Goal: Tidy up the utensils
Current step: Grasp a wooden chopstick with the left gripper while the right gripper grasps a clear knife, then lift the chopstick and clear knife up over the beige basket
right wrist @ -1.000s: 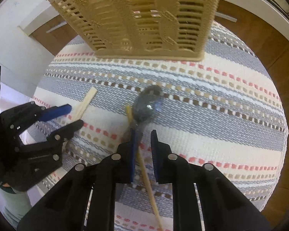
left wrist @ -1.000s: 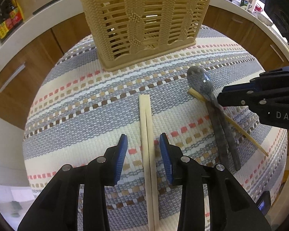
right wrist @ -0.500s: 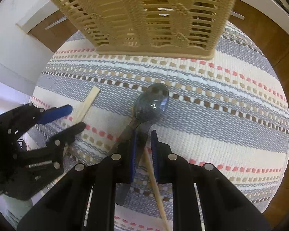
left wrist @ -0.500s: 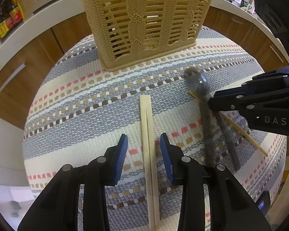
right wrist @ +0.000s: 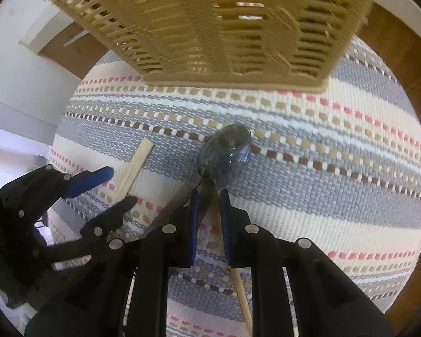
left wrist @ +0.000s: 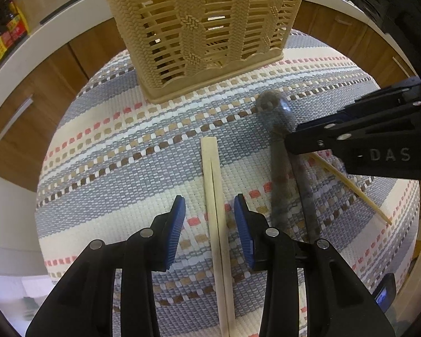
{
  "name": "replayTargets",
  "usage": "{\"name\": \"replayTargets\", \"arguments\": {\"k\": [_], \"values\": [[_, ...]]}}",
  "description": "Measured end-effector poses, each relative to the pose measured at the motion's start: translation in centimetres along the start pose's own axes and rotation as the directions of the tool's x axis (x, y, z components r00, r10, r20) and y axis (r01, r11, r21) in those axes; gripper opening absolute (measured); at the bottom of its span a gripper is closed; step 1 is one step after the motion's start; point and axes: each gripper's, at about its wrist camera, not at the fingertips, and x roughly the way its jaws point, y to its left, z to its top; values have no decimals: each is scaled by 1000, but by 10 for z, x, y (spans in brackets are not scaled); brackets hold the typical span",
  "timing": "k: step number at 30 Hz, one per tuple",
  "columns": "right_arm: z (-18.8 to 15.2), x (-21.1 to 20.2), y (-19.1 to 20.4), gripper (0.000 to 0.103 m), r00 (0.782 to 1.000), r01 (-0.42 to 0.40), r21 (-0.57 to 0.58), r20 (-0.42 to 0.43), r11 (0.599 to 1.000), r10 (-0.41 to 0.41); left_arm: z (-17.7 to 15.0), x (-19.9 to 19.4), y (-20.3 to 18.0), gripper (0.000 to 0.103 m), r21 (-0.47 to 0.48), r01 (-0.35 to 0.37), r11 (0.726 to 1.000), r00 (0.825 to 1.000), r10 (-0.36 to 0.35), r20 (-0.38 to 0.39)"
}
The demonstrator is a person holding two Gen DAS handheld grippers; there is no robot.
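My left gripper [left wrist: 209, 210] stands apart astride the pale joined wooden chopsticks [left wrist: 214, 185] lying on the striped woven mat [left wrist: 120, 146]. My right gripper [right wrist: 209, 196] is clamped on the dark grey spoon [right wrist: 224, 151], lifted before the beige slatted plastic basket [left wrist: 199, 25].

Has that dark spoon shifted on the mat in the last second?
Yes. In the left wrist view, the spoon swung its handle leftward toward the paired chopsticks, which stayed put.
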Motion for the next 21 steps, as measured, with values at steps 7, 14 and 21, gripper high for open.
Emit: {"name": "replayTargets", "arguments": {"k": [7, 14, 21], "values": [[5, 7, 24, 13, 996, 88, -101, -15, 991, -90, -8, -5, 7, 33, -26, 14, 1000, 1000, -13, 15], [-12, -11, 24, 1, 996, 89, -141, 36, 986, -84, -10, -6, 17, 11, -33, -17, 999, 1000, 18, 23], [-30, -24, -9, 1, 997, 16, -97, 70, 995, -10, -20, -11, 37, 10, -125, 47, 991, 996, -38, 75]]}}
